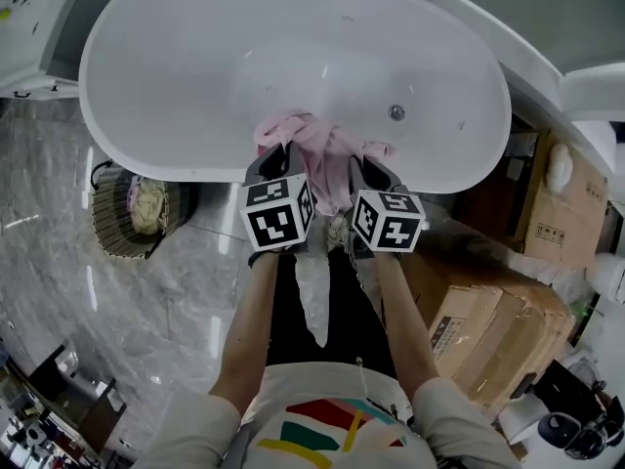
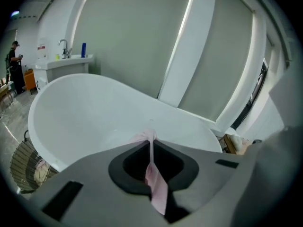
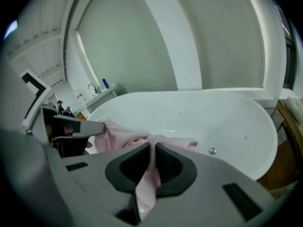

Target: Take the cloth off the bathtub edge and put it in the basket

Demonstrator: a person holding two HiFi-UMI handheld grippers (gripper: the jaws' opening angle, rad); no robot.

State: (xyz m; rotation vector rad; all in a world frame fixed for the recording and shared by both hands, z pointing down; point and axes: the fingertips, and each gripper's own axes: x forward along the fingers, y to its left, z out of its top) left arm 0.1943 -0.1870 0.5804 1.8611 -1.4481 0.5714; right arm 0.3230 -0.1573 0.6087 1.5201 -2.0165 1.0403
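While they are held side by side ahead of the person, the left gripper and the right gripper each have their jaws pressed together on a fold of the pink cloth. Fabric runs through each closed pair, and the rest bunches between the two grippers over the middle of the near edge of the white bathtub. A tail of it droops in front of that edge. Whether the cloth touches the rim is unclear. Left of the tub, on the marble floor, stands a woven basket holding pale fabric. Beyond the cloth, the drain sits in the tub's bottom.
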